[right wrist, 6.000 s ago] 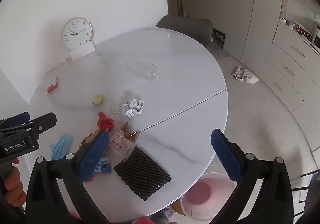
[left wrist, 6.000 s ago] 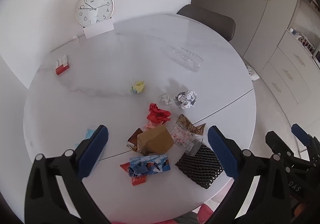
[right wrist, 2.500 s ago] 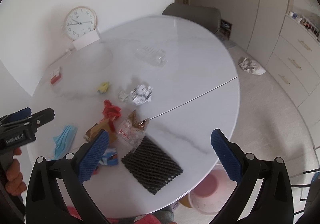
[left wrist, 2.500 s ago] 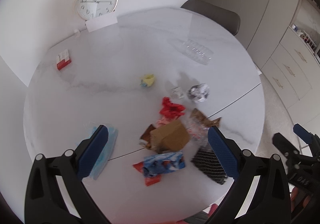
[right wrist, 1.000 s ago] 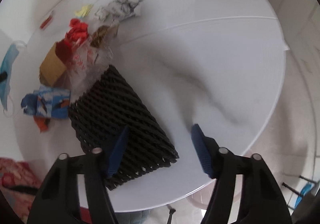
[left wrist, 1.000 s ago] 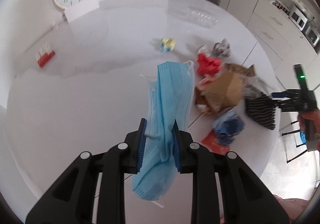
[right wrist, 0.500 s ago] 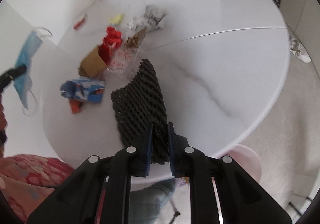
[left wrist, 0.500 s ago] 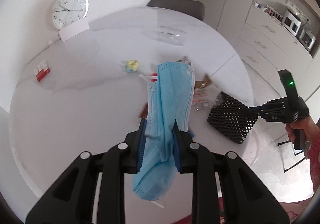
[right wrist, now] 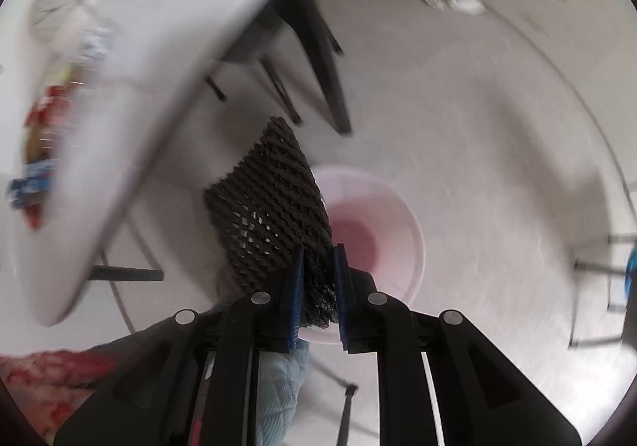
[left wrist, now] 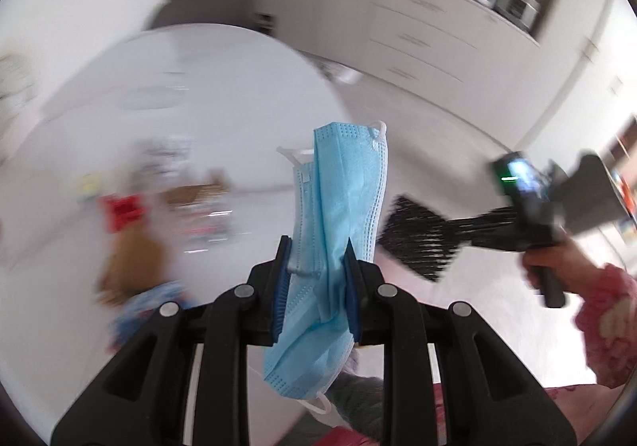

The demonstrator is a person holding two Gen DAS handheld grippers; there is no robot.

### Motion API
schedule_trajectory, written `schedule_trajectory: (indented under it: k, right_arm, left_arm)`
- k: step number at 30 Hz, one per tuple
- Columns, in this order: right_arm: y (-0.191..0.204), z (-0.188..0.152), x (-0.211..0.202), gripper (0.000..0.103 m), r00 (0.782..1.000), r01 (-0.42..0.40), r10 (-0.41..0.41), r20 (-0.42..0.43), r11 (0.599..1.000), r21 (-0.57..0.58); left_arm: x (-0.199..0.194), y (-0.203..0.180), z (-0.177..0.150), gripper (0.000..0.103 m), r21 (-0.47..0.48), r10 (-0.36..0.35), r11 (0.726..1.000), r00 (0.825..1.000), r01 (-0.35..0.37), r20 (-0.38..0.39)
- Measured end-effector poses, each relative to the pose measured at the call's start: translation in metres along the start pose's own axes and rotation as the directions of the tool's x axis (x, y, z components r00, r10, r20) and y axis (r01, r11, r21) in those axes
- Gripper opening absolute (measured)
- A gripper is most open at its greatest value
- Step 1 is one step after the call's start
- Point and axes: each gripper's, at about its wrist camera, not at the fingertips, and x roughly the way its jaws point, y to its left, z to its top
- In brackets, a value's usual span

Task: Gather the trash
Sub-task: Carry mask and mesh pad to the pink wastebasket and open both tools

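— Well, where is the trash now?
— Both pieces are off the white table [right wrist: 167,32]. The black foam net [right wrist: 274,203] sits pinched in the right gripper [right wrist: 318,286], whose jaws are pressed on its lower corner; its long axis runs away from the jaws, above the rim of the pink bin [right wrist: 402,223] on open floor.
— And the other?
— The blue face mask [left wrist: 342,207] is clamped in the left gripper [left wrist: 316,286], hanging lengthwise through the jaws over the table's near edge.
— What changed?
— A second ago the net lay flat on the table between wider jaws, which have closed since. Wrappers left on the table are too blurred to name, probably a red wrapper [left wrist: 123,209].
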Motion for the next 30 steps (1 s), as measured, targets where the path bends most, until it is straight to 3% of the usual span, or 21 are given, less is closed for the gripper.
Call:
schedule_trajectory:
  k: [2, 5, 7, 9, 10, 13, 17, 20, 25, 27, 30]
  right_arm:
    - [-0.015, -0.007, 0.039, 0.016, 0.999, 0.021, -0.019, -0.041, 0.999, 0.047]
    - [-0.024, -0.013, 0.083, 0.027, 0.995, 0.022, -0.012, -0.098, 0.994, 0.103]
    - [-0.03, -0.017, 0.094, 0.059, 0.994, 0.035, -0.021, -0.11, 0.991, 0.128]
    - [-0.037, -0.023, 0.088, 0.076, 0.995, 0.069, -0.058, -0.084, 0.988, 0.136]
    - [-0.044, -0.026, 0.08, 0.08, 0.995, 0.086, -0.077, -0.066, 0.987, 0.139]
    - [-0.065, -0.042, 0.057, 0.086, 0.991, 0.136, -0.132, -0.037, 0.977, 0.162]
    - [-0.091, -0.059, 0.02, 0.091, 0.988, 0.15, -0.157, 0.01, 0.96, 0.235]
    - [-0.1, -0.065, 0.001, 0.091, 0.987, 0.141, -0.156, 0.037, 0.955, 0.26]
    - [-0.097, -0.059, -0.031, 0.091, 0.98, 0.152, -0.18, 0.09, 0.955, 0.255]
    - [-0.091, -0.053, -0.041, 0.091, 0.977, 0.145, -0.178, 0.115, 0.958, 0.247]
    - [-0.07, -0.036, -0.064, 0.091, 0.972, 0.124, -0.16, 0.17, 0.971, 0.207]
  left_arm:
    - [0.036, -0.026, 0.008, 0.024, 0.051, -0.056, 0.997, 0.997, 0.059, -0.055]
    - [0.09, -0.059, 0.008, 0.024, 0.103, -0.097, 0.988, 0.984, 0.113, -0.151]
    - [0.121, -0.076, 0.006, 0.024, 0.13, -0.108, 0.982, 0.974, 0.135, -0.197]
    - [0.156, -0.091, 0.002, 0.024, 0.156, -0.099, 0.978, 0.963, 0.141, -0.249]
    - [0.175, -0.097, -0.001, 0.024, 0.162, -0.102, 0.975, 0.957, 0.15, -0.273]
    - [0.217, -0.106, -0.01, 0.028, 0.157, -0.102, 0.974, 0.938, 0.161, -0.331]
    - [0.248, -0.112, -0.023, 0.05, 0.156, -0.113, 0.97, 0.916, 0.185, -0.384]
    - [0.25, -0.11, -0.025, 0.072, 0.149, -0.117, 0.971, 0.915, 0.188, -0.387]
    - [0.242, -0.113, -0.018, 0.073, 0.134, -0.137, 0.97, 0.913, 0.202, -0.384]
    - [0.226, -0.11, -0.012, 0.073, 0.131, -0.139, 0.971, 0.922, 0.198, -0.361]
    - [0.189, -0.107, 0.004, 0.073, 0.112, -0.141, 0.978, 0.949, 0.178, -0.283]
